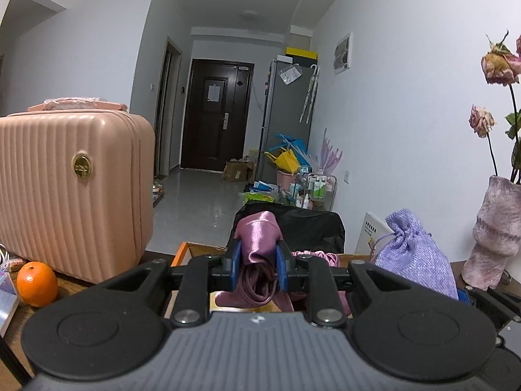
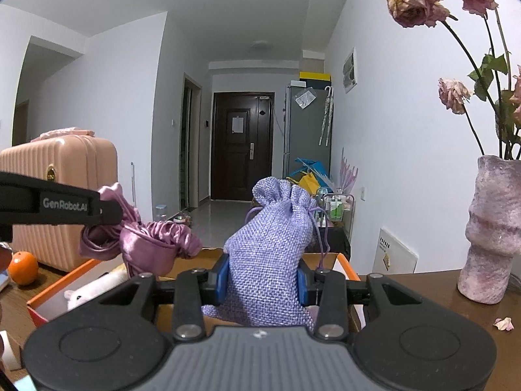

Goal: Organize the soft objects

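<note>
My left gripper (image 1: 259, 265) is shut on a shiny pink satin pouch (image 1: 257, 238), whose folds bulge up between the blue pads. The right wrist view shows that pouch (image 2: 146, 241) hanging from the left gripper's black finger (image 2: 65, 207) over an orange-rimmed cardboard box (image 2: 62, 282). My right gripper (image 2: 263, 280) is shut on a lilac woven drawstring bag (image 2: 270, 244), upright above the same box. This bag (image 1: 412, 257) also appears at the right of the left wrist view. A white plush toy (image 2: 94, 288) lies inside the box.
A pink ribbed suitcase (image 1: 71, 189) stands on the wooden table at the left, an orange (image 1: 36, 284) in front of it. A mauve vase (image 2: 491, 228) with dried roses stands at the right, a petal (image 2: 503, 323) nearby. A black bag (image 1: 312, 224) sits beyond the box.
</note>
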A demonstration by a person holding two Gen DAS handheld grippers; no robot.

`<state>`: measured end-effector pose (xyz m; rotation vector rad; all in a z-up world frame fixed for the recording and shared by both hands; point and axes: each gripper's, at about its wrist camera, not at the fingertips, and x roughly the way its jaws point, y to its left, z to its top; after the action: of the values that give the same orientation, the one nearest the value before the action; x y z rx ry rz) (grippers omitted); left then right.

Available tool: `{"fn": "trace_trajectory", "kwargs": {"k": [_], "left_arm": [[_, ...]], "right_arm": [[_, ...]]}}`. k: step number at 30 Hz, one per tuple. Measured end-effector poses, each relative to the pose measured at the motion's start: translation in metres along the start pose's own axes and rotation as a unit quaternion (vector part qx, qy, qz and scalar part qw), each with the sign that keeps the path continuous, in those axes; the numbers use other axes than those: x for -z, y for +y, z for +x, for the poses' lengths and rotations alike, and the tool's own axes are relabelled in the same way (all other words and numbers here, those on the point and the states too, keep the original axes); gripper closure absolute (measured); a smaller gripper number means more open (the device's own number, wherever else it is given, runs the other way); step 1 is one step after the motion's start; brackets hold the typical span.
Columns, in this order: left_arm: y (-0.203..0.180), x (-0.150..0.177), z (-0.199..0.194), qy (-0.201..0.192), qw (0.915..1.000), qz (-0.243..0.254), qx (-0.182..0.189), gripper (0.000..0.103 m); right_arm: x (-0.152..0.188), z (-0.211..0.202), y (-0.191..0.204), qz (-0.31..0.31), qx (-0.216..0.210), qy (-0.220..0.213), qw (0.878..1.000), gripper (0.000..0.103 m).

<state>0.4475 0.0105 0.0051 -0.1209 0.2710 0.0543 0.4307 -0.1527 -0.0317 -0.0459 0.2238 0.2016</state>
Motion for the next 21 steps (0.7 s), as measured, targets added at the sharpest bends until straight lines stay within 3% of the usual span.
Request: {"fn": "trace_trajectory", "kwargs": {"k": [10, 13, 15, 16, 18, 19, 20, 21], "left_arm": [[-0.004, 0.007, 0.003, 0.006, 0.9999, 0.014, 0.001, 0.080], [-0.004, 0.005, 0.005, 0.009, 0.9998, 0.018, 0.003, 0.076], [-0.004, 0.005, 0.004, 0.002, 0.9997, 0.024, -0.007, 0.068], [-0.003, 0.005, 0.003, 0.000, 0.9997, 0.024, -0.011, 0.053], [-0.001, 0.005, 0.000, -0.005, 0.9996, 0.019, -0.019, 0.033], [0.000, 0.005, 0.000, -0.006, 0.9995, 0.015, -0.026, 0.018], [0.001, 0.006, -0.001, -0.007, 0.9993, 0.012, -0.034, 0.008], [0.001, 0.006, -0.002, -0.009, 0.9990, 0.009, -0.042, 0.006]], "right_arm": [[0.006, 0.011, 0.001, -0.009, 0.002, 0.017, 1.000, 0.064], [0.007, 0.015, -0.001, -0.006, 0.003, 0.029, 1.000, 0.056], [0.009, 0.015, -0.001, -0.006, 0.010, 0.029, 1.000, 0.044], [0.009, 0.015, -0.001, -0.008, 0.016, 0.027, 0.999, 0.040], [0.011, 0.013, -0.003, -0.009, 0.020, 0.024, 0.999, 0.019], [0.011, 0.012, -0.004, -0.007, 0.021, 0.023, 0.999, 0.015], [0.011, 0.012, -0.005, -0.004, 0.022, 0.022, 1.000, 0.010], [0.012, 0.011, -0.006, -0.001, 0.024, 0.019, 1.000, 0.006]]}}
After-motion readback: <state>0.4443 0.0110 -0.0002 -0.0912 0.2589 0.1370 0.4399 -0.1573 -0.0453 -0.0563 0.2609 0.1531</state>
